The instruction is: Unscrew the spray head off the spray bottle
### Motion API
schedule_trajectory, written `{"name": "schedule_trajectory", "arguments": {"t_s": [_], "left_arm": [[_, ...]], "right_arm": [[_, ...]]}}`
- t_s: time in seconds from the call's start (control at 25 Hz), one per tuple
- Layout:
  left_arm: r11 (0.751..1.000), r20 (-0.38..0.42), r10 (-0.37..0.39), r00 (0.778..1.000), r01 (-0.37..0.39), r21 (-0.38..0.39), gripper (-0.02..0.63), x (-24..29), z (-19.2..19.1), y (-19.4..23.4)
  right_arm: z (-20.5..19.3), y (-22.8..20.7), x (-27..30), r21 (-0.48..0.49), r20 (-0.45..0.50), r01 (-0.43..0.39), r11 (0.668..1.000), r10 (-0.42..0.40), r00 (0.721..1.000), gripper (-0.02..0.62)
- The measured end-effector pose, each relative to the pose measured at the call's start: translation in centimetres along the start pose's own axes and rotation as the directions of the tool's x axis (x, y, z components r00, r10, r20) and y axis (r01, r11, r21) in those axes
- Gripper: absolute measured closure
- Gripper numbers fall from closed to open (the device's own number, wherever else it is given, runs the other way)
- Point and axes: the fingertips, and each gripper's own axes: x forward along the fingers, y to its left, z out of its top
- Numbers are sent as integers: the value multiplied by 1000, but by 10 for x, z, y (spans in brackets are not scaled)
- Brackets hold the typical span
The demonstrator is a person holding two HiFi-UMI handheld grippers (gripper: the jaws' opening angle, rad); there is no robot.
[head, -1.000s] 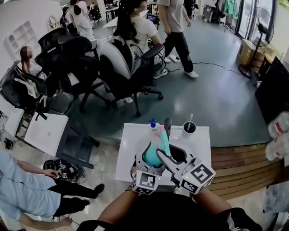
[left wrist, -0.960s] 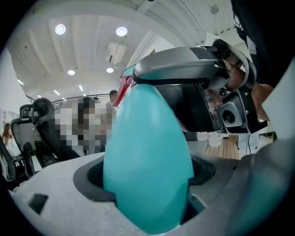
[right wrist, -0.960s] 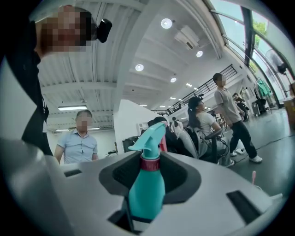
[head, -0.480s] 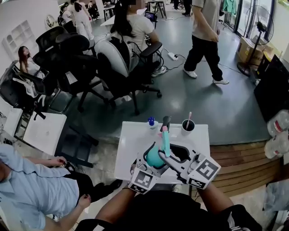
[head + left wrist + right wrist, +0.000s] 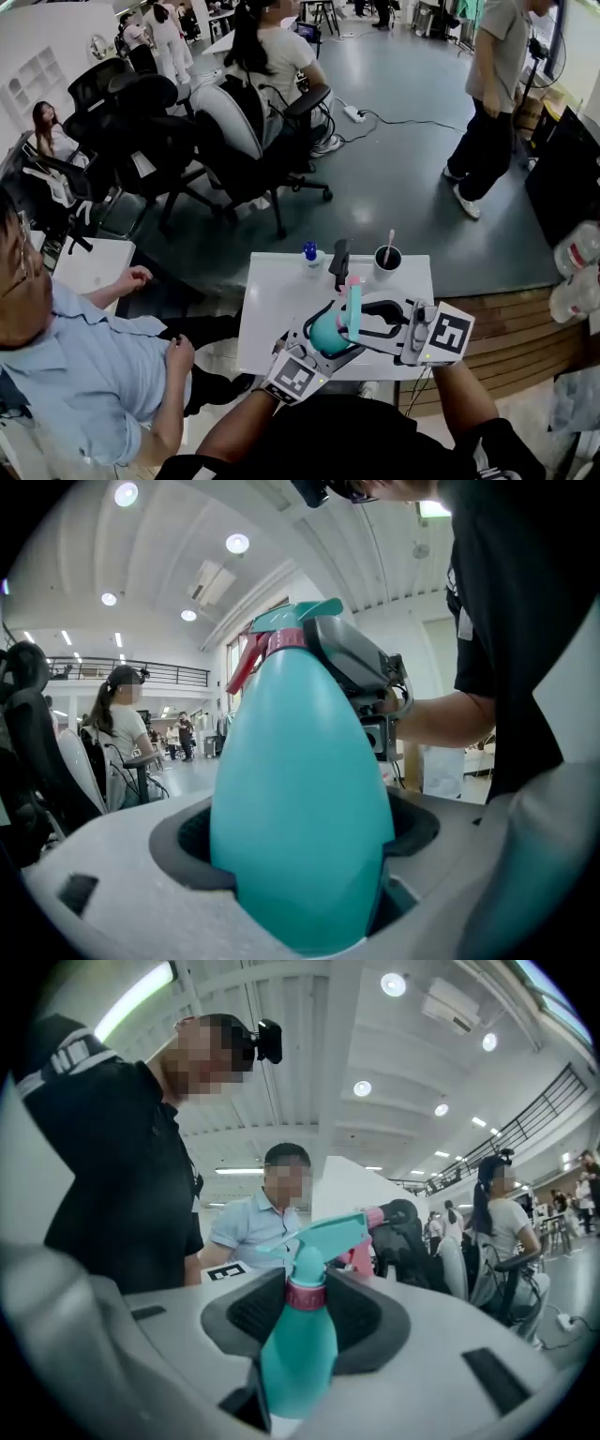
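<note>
Left gripper [image 5: 319, 330] clamped on the teal body of the spray bottle [image 5: 300, 799], which is held clear above the white table [image 5: 272, 309]. Right gripper [image 5: 305, 1309] closed on the pink collar of the spray head [image 5: 328, 1232], head seated on the bottle neck

The bench [image 5: 270, 314] lies bare on its left part, which leaves passing room there. Along its far edge a small blue-capped bottle [image 5: 309, 253], a dark upright object [image 5: 339, 263] and a black cup [image 5: 385, 262] with a stick in it stand close together. Over the middle, the left gripper [image 5: 323, 341] and right gripper [image 5: 362, 317] have their jaws clamped on the spray bottle [image 5: 324, 328], filling that space. A seated person [image 5: 94, 375] is near the bench's left edge, and office chairs [image 5: 187, 131] crowd the floor beyond.
</note>
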Motion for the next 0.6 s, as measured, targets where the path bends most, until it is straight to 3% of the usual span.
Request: {"name": "schedule_trajectory", "arguments": {"t_s": [0.08,0.16,0.24,0.32,0.48,0.6], "left_arm": [[998,-2,38,999,-38,-44,155,2,-2,9],[992,-11,92,996,-92,-90,155,2,-7,22],[983,-29,141,990,-144,-117,155,1,-12,34],[975,-53,182,982,-187,-120,155,0,-17,43],[964,-96,239,966,-248,-97,155,-1,-25,54],[963,-113,249,962,-259,-79,155,2,-28,53]], "right_arm": [[-2,-10,1,-25,12,86,996,-86,996,438],[-1,-22,-1,2,66,197,980,-197,978,357],[-1,-32,-5,86,118,285,955,-294,948,359],[-8,-34,-6,159,103,345,925,-363,926,368],[-18,-36,-3,212,55,418,884,-437,898,388],[-16,-41,1,210,43,442,872,-460,887,417]]}}
